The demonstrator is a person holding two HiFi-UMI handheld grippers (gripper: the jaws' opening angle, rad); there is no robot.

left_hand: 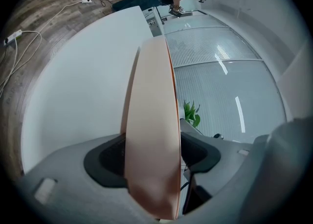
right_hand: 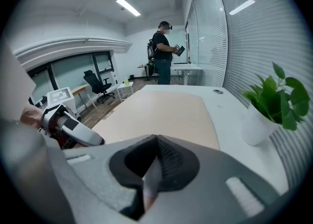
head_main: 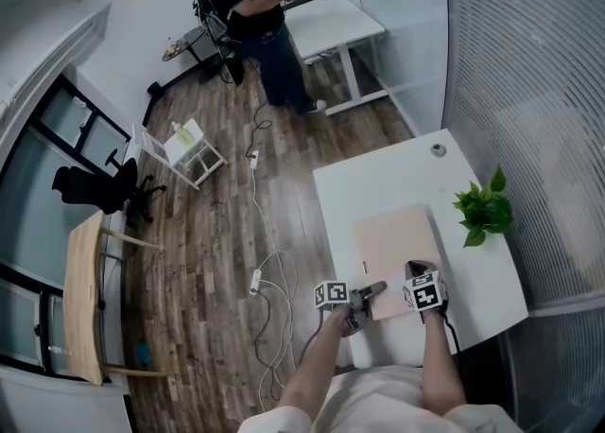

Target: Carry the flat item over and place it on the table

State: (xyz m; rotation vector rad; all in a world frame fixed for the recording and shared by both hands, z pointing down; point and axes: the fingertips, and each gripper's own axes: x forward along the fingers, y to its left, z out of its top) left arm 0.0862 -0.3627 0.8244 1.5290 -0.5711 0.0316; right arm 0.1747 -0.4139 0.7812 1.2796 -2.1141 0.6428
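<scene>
Flat tan board [head_main: 397, 247] lies on the white table [head_main: 378, 185], near the front edge, with the potted plant [head_main: 484, 212] well apart at its right. Left gripper [head_main: 367, 295] is at the board's near left corner; in the left gripper view its jaws are clamped on the board [left_hand: 151, 110], one dark pad on each face. Right gripper [head_main: 418, 275] sits at the near right corner. In the right gripper view its jaws are drawn together with the board [right_hand: 166, 113] stretching away just beyond them, and a pale sliver between the pads may be the board's edge, hard to tell. A person [head_main: 248, 1] stands by a far desk [head_main: 331, 25]. Cables [head_main: 260, 280] trail on the wood floor.
</scene>
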